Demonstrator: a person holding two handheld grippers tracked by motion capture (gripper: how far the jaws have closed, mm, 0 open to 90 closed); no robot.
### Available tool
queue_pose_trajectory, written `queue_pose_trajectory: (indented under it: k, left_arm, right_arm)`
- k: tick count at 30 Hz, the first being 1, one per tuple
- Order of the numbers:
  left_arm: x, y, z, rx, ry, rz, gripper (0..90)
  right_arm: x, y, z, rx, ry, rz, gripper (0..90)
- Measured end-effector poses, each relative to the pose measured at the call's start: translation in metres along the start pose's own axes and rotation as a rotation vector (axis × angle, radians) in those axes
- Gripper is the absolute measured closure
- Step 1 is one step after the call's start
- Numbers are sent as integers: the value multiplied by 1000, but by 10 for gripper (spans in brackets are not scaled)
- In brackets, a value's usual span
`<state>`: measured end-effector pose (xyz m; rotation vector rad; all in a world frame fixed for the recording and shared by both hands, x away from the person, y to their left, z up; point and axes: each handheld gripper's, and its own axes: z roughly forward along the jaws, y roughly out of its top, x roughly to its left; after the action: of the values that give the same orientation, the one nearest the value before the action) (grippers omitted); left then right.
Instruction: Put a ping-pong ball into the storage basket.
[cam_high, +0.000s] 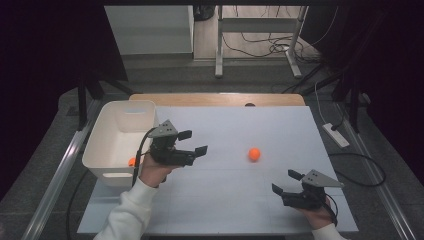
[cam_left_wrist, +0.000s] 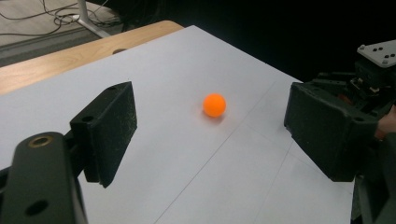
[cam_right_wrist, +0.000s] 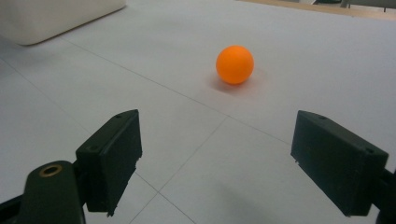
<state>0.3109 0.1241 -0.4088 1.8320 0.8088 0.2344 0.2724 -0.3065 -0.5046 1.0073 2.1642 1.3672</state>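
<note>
Risk lies in the orange ball (cam_high: 254, 154) rolling off if a jaw nudges it; it sits free mid-table, at three o'clock from the left gripper (cam_high: 192, 142), whose jaws are spread and empty. The right gripper (cam_high: 285, 182), also spread, waits near six o'clock. White table (cam_high: 240, 200), white bin (cam_high: 112, 150) at nine o'clock; cables litter the floor (cam_high: 265, 45) beyond.

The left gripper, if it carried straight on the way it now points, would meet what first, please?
Most likely the orange ball, lying on the white table ahead of the open left gripper; nothing stands between them, though depth is unclear.

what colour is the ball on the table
Orange. The ball shows best in the right gripper view, resting on the white table.
</note>
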Motion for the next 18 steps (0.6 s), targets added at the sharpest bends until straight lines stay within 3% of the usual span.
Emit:
queue_pose_trajectory:
  k: [18]
  left_arm:
    - [-9, -3, 26, 49, -24, 18, 181]
  right_arm:
    - [0, 0, -1, 2, -2, 3, 162]
